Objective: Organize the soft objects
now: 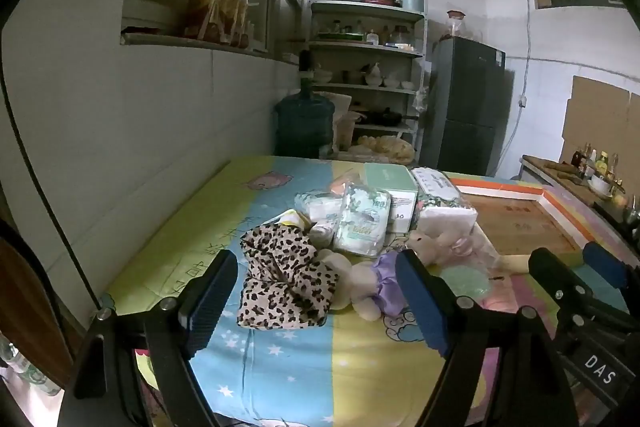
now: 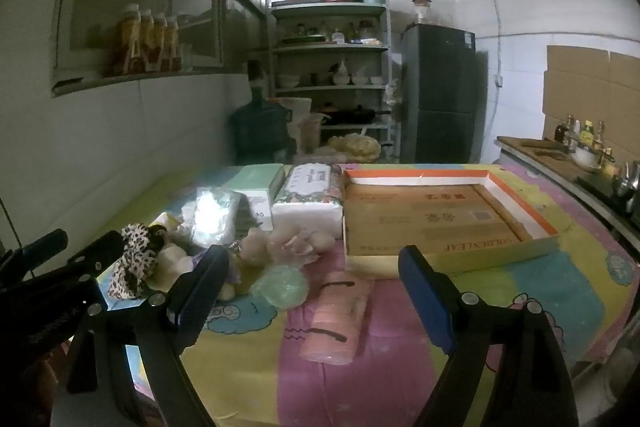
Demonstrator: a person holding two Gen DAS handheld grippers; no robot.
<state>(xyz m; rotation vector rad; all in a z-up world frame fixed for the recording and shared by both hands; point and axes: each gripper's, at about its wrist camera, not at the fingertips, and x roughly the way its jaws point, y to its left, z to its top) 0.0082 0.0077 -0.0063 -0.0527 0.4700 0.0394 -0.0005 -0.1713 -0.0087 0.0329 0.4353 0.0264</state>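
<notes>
A heap of soft things lies on the table. A leopard-print cloth sits just beyond my left gripper, which is open and empty. Beside the cloth lies a plush toy in a purple dress; a pale pink plush lies further back. Wipes packs and a tissue pack lie behind. My right gripper is open and empty above a pink folded towel and a green bagged item. A shallow cardboard box with an orange rim stands to the right.
A mint green box stands behind the packs. A cartoon-print cloth covers the table. A wall runs along the left. A water jug, shelves and a fridge stand beyond. A counter with bottles is at right.
</notes>
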